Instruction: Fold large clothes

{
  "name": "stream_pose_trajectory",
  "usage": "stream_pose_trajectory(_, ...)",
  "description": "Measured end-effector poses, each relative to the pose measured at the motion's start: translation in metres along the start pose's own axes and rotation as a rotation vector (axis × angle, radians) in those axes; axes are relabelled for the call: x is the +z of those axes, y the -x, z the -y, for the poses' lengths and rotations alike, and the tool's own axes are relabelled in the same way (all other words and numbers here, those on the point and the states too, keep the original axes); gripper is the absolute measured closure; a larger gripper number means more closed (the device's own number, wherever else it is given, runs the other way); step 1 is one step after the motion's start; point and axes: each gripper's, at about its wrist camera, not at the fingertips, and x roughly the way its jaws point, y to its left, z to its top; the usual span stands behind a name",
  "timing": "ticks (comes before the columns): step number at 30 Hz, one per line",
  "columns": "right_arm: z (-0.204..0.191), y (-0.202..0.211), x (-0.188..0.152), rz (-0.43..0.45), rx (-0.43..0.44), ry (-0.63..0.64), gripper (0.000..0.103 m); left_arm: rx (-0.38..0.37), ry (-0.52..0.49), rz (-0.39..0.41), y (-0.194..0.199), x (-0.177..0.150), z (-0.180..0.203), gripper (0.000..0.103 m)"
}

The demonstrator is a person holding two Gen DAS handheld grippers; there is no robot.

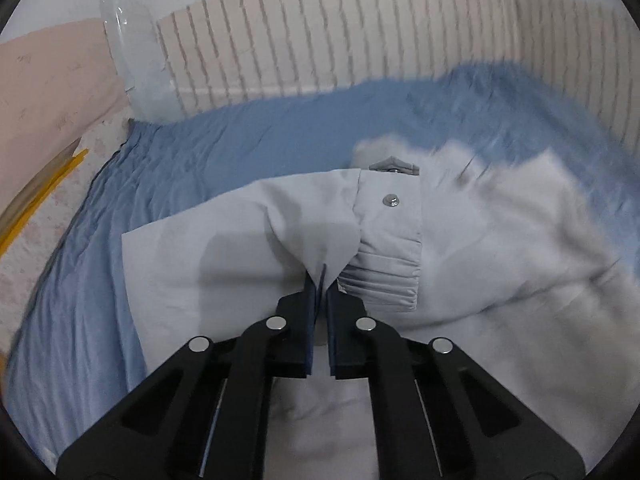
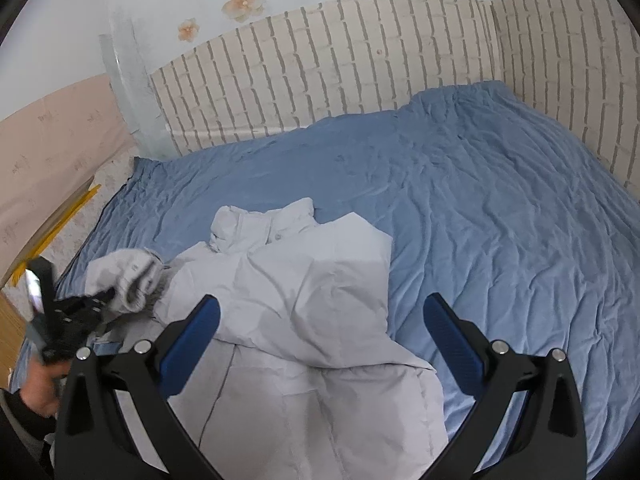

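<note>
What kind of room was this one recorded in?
Most likely a bedroom at home. A wide bed under a blue sheet fills the view, pushed against a brick-pattern wall with flower stickers above. A pale grey jacket lies on the sheet.

A bed [image 2: 500, 200] with a wrinkled blue sheet [image 2: 460, 184]; a pale grey jacket [image 2: 312, 300] lies on its near left.

Black tongs [image 2: 320, 344] with blue pads [image 2: 450, 336], 4 silver screws each; dark sleeve [image 2: 16, 412].
</note>
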Motion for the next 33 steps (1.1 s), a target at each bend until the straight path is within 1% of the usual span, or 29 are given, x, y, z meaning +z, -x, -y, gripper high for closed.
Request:
stream_pose_trajectory(1,0.001,-0.001,0.000,0.005,-0.014,-0.001,0.002,-0.041,0.008,0.019,0.010,0.003,0.002,0.101)
stream_pose_trajectory(2,0.002,-0.001,0.000,0.018,-0.057,0.009,0.002,-0.111,0.019,0.047,0.024,0.008,0.008,0.101)
stream_pose_trajectory(3,0.002,-0.002,0.000,0.033,-0.102,0.028,0.002,-0.164,0.029,0.067,0.035,0.011,0.014,0.101)
stream_pose_trajectory(5,-0.002,-0.004,0.000,0.066,-0.211,0.093,0.002,-0.254,0.050,0.076,0.053,0.016,0.024,0.101)
stream_pose_trajectory(6,-0.005,-0.008,-0.001,0.083,-0.282,0.135,0.002,-0.304,0.061,0.081,0.062,0.018,0.031,0.100)
stream_pose_trajectory(7,-0.005,-0.011,-0.001,0.085,-0.306,0.148,0.002,-0.349,0.067,0.086,0.071,0.019,0.039,0.100)
stream_pose_trajectory(8,-0.005,-0.018,-0.002,0.077,-0.333,0.159,0.002,-0.370,0.066,0.087,0.080,0.018,0.040,0.097)
stream_pose_trajectory(9,-0.004,-0.021,-0.001,0.070,-0.340,0.161,0.002,-0.407,0.066,0.081,0.087,0.018,0.046,0.092)
stream_pose_trajectory(10,-0.005,-0.026,-0.002,0.058,-0.340,0.159,0.002,-0.420,0.072,0.080,0.089,0.017,0.048,0.089)
stream_pose_trajectory(11,-0.005,-0.029,-0.003,0.047,-0.338,0.159,0.002,-0.433,0.087,0.081,0.092,0.016,0.048,0.072)
stream_pose_trajectory(12,-0.007,-0.031,-0.005,0.036,-0.335,0.162,0.002,-0.441,0.099,0.082,0.095,0.015,0.046,0.038)
stream_pose_trajectory(13,-0.009,-0.033,-0.005,0.027,-0.327,0.166,0.002,-0.431,0.111,0.093,0.098,0.015,0.041,0.020)
stream_pose_trajectory(14,-0.011,-0.033,-0.006,0.022,-0.319,0.166,0.002,-0.405,0.126,0.113,0.102,0.015,0.036,0.003)
stream_pose_trajectory(15,-0.014,-0.034,-0.007,0.015,-0.301,0.160,0.002,-0.357,0.155,0.151,0.107,0.016,0.025,0.003)
stream_pose_trajectory(16,-0.014,-0.035,-0.007,0.012,-0.287,0.154,0.002,-0.337,0.164,0.162,0.110,0.017,0.017,0.003)
stream_pose_trajectory(18,-0.020,-0.037,-0.010,-0.006,-0.225,0.122,0.002,-0.285,0.178,0.175,0.111,0.021,0.002,0.003)
stream_pose_trajectory(21,-0.036,-0.049,-0.020,-0.050,-0.134,0.113,0.002,-0.120,0.184,0.181,0.104,0.023,-0.028,0.003)
stream_pose_trajectory(22,-0.043,-0.053,-0.023,-0.063,-0.108,0.120,0.002,-0.035,0.167,0.163,0.097,0.022,-0.039,0.003)
stream_pose_trajectory(23,-0.054,-0.055,-0.029,-0.063,-0.091,0.144,0.002,0.032,0.148,0.139,0.089,0.021,-0.047,0.003)
stream_pose_trajectory(24,-0.061,-0.057,-0.032,-0.059,-0.089,0.164,0.002,0.089,0.123,0.110,0.078,0.018,-0.054,0.003)
stream_pose_trajectory(25,-0.070,-0.060,-0.037,-0.066,-0.075,0.185,0.002,0.127,0.092,0.078,0.067,0.015,-0.063,0.003)
stream_pose_trajectory(26,-0.079,-0.066,-0.041,-0.093,-0.030,0.187,0.002,0.156,0.070,0.053,0.056,0.013,-0.069,0.003)
stream_pose_trajectory(27,-0.082,-0.069,-0.045,-0.111,0.013,0.174,0.002,0.205,0.052,0.016,0.045,0.008,-0.075,0.003)
stream_pose_trajectory(28,-0.086,-0.073,-0.049,-0.131,0.071,0.149,0.002,0.272,0.057,-0.044,0.030,0.002,-0.084,0.003)
stream_pose_trajectory(29,-0.091,-0.079,-0.054,-0.159,0.133,0.119,0.002,0.288,0.075,-0.073,0.024,0.000,-0.090,0.003)
stream_pose_trajectory(30,-0.093,-0.083,-0.057,-0.179,0.153,0.107,0.002,0.275,0.115,-0.091,0.020,-0.001,-0.100,0.003)
stream_pose_trajectory(32,-0.098,-0.097,-0.067,-0.228,0.196,0.071,0.002,0.200,0.228,-0.079,0.028,-0.001,-0.111,0.003)
stream_pose_trajectory(33,-0.099,-0.103,-0.071,-0.252,0.216,0.044,0.005,0.155,0.281,-0.057,0.034,0.001,-0.118,0.003)
